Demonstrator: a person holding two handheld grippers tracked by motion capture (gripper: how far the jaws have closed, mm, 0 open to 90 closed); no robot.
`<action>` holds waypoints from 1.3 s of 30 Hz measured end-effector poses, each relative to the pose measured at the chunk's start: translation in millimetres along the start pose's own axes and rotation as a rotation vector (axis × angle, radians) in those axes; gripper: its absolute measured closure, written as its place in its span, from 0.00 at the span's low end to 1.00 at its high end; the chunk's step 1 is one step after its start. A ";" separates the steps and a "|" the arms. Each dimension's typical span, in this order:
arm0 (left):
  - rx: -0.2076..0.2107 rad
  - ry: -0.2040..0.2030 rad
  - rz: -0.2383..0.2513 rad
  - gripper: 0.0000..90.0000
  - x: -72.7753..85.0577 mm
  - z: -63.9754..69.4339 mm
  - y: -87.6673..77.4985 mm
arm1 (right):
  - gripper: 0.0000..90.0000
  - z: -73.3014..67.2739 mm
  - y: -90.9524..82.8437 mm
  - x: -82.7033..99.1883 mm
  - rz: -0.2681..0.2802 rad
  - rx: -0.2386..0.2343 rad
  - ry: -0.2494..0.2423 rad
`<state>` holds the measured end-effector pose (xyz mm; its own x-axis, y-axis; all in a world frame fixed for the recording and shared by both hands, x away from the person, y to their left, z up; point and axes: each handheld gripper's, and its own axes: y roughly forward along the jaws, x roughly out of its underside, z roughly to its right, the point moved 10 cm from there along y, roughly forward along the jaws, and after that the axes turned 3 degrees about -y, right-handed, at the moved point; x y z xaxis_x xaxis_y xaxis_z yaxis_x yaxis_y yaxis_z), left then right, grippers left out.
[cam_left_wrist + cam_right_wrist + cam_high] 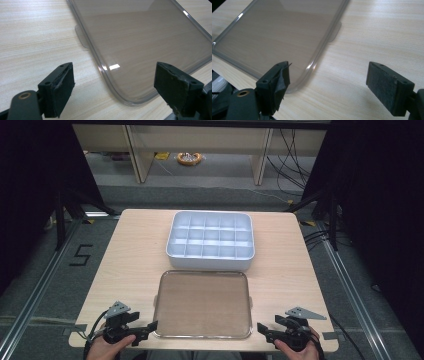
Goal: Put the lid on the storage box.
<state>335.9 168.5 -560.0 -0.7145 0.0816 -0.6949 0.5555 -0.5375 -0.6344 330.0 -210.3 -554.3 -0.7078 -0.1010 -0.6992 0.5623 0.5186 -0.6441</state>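
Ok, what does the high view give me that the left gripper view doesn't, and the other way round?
High view alone: the white divided box beyond the clear lid, the right gripper at the lid's near right corner, the whole table and the floor.

Left gripper view alone: close detail of the lid's rounded near corner, with its small side tab.

Both: the lid lying flat on the wooden table, and the left gripper, jaws open with nothing between the pads.

A light wooden table (130, 255) stands on grey carpet floor (200, 195), flanked by metal floor rails (350, 285) and black curtains (30, 195); beyond it are beige desk legs (137, 155), loose cables (292, 160) and an orange cord coil (189, 158)
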 end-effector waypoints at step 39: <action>0.043 -0.097 -0.035 0.43 -8.7 -0.7 24.4 | 0.29 -13.5 42.3 -33.5 -0.018 -0.171 0.186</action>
<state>355.9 155.3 -569.7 -0.7723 0.0209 -0.6350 0.5120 -0.5712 -0.6415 371.8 -173.6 -554.0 -0.7923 0.0385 -0.6089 0.4796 0.6562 -0.5826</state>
